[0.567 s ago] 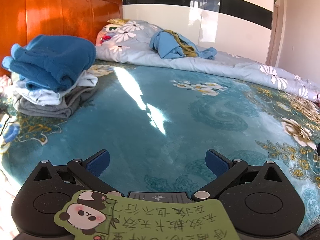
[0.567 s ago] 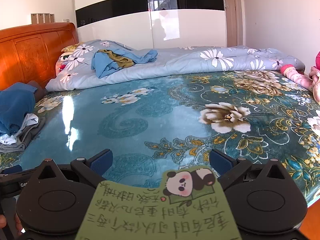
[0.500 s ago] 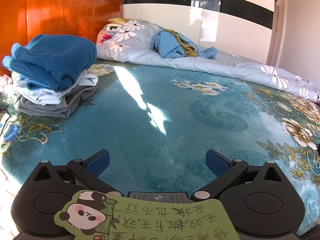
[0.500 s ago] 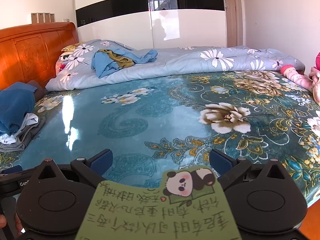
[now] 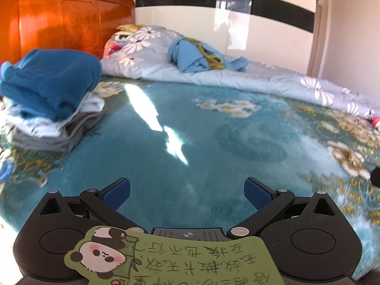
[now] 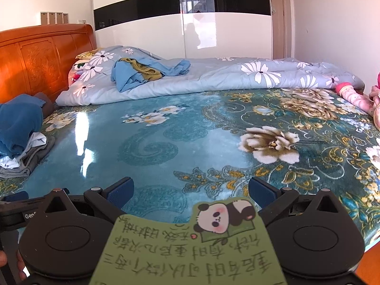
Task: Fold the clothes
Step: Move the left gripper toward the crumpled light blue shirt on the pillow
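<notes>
Crumpled blue garment lies on quilt, well beyond open left tool

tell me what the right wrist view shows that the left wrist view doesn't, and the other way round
Only the right wrist view shows the pink clothing at the bed's right edge, the row of small picture frames above the headboard, and the right tool, open and empty.

Only the left wrist view shows the open, empty left tool.

Both share the stack of folded clothes topped by a dark blue garment, the crumpled light blue and mustard clothes on the pale floral duvet, the orange wooden headboard and the teal floral bedspread.
</notes>
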`<act>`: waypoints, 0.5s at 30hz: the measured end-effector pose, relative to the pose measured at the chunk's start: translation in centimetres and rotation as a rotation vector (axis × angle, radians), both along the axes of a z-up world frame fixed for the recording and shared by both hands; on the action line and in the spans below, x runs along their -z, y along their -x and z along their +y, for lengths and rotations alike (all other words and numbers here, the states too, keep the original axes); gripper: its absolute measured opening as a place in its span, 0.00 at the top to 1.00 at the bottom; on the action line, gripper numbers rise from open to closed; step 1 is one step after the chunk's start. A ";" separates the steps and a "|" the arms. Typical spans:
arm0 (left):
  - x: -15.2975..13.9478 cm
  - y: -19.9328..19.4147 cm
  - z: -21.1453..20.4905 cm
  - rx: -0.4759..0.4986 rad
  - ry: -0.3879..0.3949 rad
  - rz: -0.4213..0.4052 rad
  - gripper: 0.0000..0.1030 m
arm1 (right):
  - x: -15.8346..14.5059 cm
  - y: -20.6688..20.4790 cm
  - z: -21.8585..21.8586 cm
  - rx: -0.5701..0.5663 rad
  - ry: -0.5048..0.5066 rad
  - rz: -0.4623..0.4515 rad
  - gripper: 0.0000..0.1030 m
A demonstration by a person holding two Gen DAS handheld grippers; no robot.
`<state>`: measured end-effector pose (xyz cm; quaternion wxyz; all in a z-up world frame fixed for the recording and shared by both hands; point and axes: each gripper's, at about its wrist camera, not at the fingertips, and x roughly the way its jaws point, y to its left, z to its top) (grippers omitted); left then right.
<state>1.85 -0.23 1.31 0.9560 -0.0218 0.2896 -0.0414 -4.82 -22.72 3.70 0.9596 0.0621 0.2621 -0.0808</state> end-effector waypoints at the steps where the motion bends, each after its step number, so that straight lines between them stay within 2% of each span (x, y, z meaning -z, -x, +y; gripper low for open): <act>1: -0.3 -0.8 0.0 0.006 0.008 -0.012 0.00 | -0.2 -0.3 -0.2 -0.001 0.006 0.000 0.01; 4: -1.5 -3.5 0.1 0.014 0.013 -0.050 0.00 | -1.0 -1.4 -1.1 -0.010 0.025 -0.021 0.01; 8: -3.2 -9.2 -0.5 0.047 -0.027 -0.106 0.00 | -1.6 -3.4 -2.6 -0.008 0.031 -0.060 0.01; 11: -4.1 -14.5 -1.3 0.056 -0.046 -0.131 0.00 | -1.3 -5.7 -3.9 0.005 0.008 -0.040 0.01; 15: -4.2 -21.9 -2.4 0.116 -0.055 -0.128 0.00 | -0.2 -8.8 -6.0 0.044 -0.041 0.007 0.01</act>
